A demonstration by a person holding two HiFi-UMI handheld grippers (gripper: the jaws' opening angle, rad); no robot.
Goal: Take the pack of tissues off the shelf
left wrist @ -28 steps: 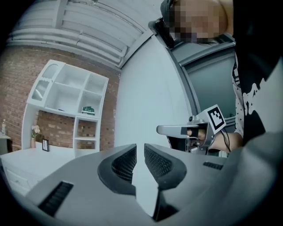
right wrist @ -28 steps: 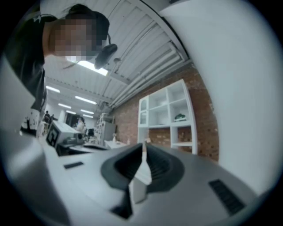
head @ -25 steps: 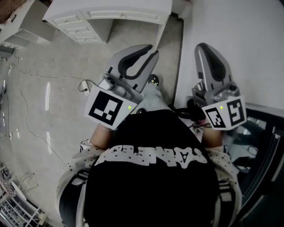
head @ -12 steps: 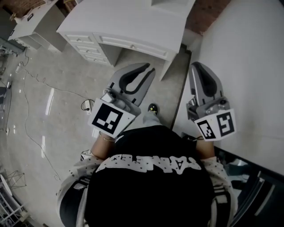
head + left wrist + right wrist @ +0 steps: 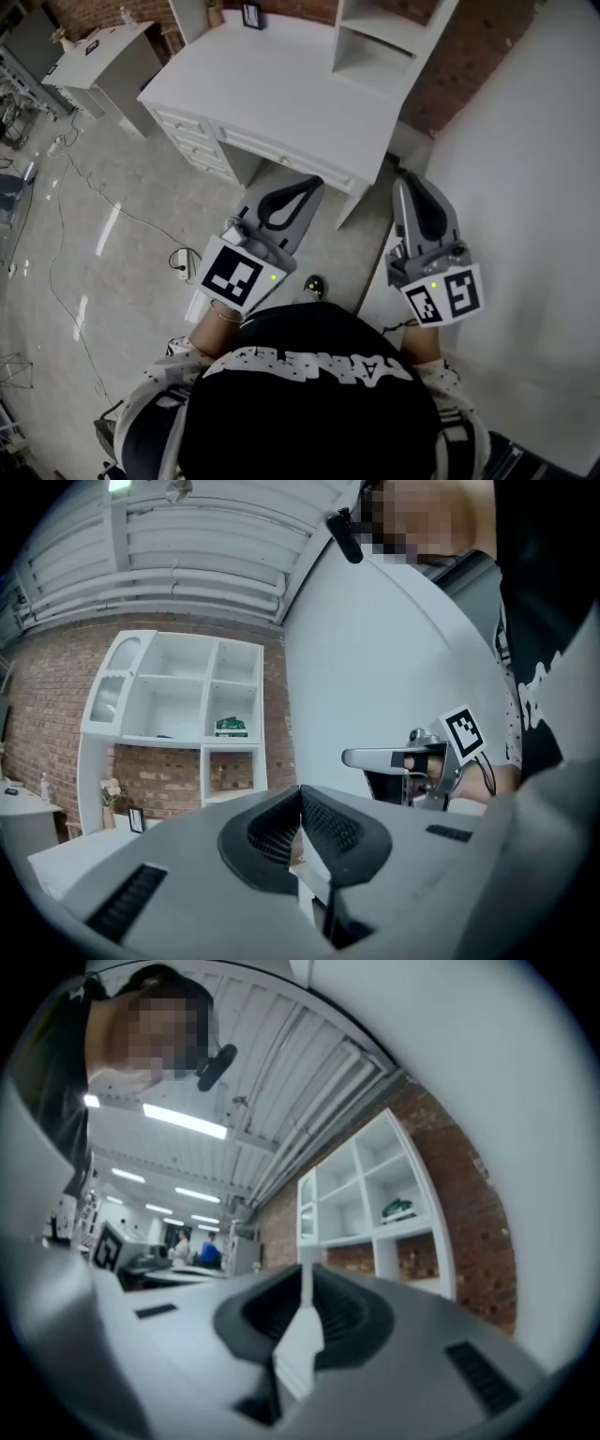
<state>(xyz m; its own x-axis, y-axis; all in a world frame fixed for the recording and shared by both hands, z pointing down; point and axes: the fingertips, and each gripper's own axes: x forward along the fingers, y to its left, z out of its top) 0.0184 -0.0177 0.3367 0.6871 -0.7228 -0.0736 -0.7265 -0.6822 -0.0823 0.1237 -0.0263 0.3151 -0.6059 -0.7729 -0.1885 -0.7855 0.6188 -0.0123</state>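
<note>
Left gripper jaws have just closed, empty; right gripper pinched together, empty too. Risk (my judgement): arriving at far tissue pack without reopening shoves it deeper into shelf.

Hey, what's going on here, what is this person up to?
A person faces a white desk with a gripper in each hand. The left gripper has just closed its jaws on nothing; the right gripper is shut and empty too. The green pack of tissues sits untouched in a compartment of the white shelf unit ahead, some way off.
</note>
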